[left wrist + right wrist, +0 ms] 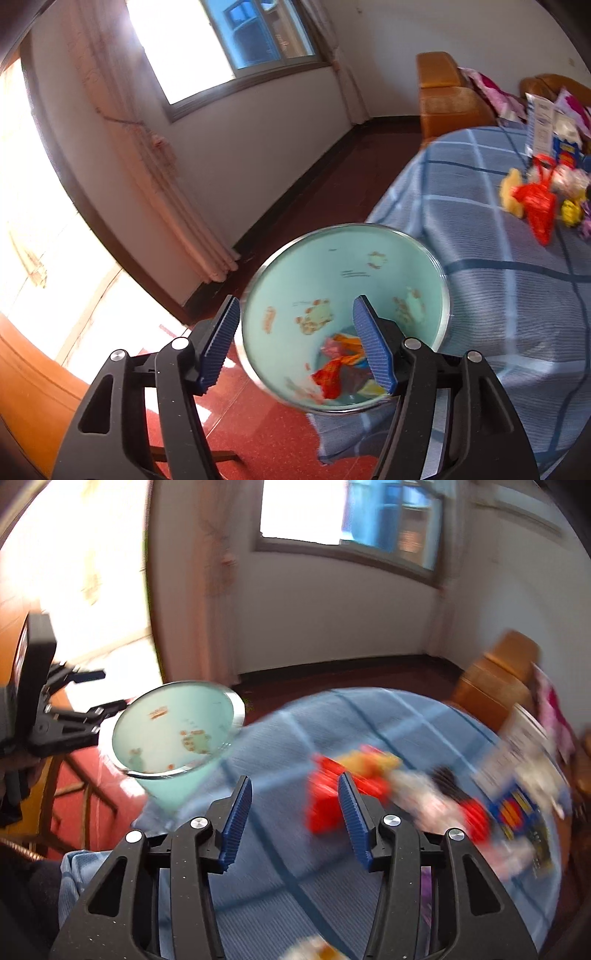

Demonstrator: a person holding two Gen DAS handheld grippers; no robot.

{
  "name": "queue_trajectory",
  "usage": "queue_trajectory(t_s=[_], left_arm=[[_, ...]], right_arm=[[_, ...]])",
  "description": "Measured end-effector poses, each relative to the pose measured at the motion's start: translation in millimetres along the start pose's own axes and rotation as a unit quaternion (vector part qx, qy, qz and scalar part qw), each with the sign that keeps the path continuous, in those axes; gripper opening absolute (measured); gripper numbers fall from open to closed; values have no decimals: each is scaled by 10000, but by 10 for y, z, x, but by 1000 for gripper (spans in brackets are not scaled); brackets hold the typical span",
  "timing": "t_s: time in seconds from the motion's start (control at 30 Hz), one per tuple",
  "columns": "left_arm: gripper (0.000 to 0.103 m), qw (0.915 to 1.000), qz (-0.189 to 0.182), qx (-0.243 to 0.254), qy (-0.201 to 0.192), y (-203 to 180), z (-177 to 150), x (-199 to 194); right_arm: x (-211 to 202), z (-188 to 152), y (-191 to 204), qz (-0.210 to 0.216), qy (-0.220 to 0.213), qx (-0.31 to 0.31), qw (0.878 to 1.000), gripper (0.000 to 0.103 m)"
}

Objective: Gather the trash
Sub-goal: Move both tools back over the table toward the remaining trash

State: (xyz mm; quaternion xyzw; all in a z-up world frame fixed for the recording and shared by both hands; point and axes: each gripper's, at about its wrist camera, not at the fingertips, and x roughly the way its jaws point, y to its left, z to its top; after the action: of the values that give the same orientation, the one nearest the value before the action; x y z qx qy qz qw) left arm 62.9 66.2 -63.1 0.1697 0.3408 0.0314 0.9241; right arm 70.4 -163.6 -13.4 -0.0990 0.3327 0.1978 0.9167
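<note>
Surfaces and finishes

Bin [343, 280]: smooth pale-green plastic, rim shiny like metal. Wrappers [343, 365] inside: glossy crinkled film. Tablecloth [491, 295]: matt woven checked cloth. Left gripper [295, 343] and right gripper [293, 819]: matt black plastic with ribbed blue pads [236, 819]. Floor [258, 428]: glossy red.

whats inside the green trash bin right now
At the bottom of the green trash bin lies a small heap of crumpled wrappers, red, orange, yellow and pink. The left tool's finger covers part of the heap, so anything behind it or underneath cannot be seen.
</note>
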Motion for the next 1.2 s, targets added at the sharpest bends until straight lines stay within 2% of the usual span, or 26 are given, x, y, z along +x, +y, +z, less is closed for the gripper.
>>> queue_trajectory(t_s=[0.1,0.2,0.27,0.37,0.47,0.67,0.73,0.8,0.87,0.97,1.13,1.2], left_arm=[[63,9993,-328,161,-7,-278,16,-17],[63,9977,-591,336,-43,-537,24,-47],[63,9957,-811,436,-90,-750,40,-94],[64,9930,-1069,479,-176,-1010,41,-189],[65,9905,-1283,440,-225,-1176,-6,-292],[67,9895,-1369,420,-197,-1241,-99,-341],[71,9899,-1353,369,-185,-1213,-103,-337],[71,9904,-1323,353,-178,-1186,-105,-320],[72,9906,-1319,317,-156,-1142,-89,-289],[72,9909,-1314,250,-152,-1104,-66,-256],[71,9894,-1441,183,-86,-1101,-37,-219],[71,9888,-1476,212,-95,-1128,-33,-225]], right_arm=[[-309,-282,-392,-484,-44,818,9955,50],[-595,-660,-750,-1056,2,1654,9806,51],[-725,-908,-885,-1361,47,2049,9693,51],[-823,-1206,-904,-1535,109,2454,9571,53],[-760,-1358,-846,-1404,154,2716,9520,54],[-522,-1395,-589,-1020,350,2670,9576,57],[-456,-1365,-518,-707,361,2828,9559,83],[-406,-1331,-434,-637,299,2860,9556,90],[-325,-1299,-360,-587,385,2794,9576,90],[-194,-1328,-342,-745,690,2795,9548,89],[-213,-1313,-350,-759,654,2740,9565,68],[-214,-1303,-344,-747,662,2675,9584,67]])
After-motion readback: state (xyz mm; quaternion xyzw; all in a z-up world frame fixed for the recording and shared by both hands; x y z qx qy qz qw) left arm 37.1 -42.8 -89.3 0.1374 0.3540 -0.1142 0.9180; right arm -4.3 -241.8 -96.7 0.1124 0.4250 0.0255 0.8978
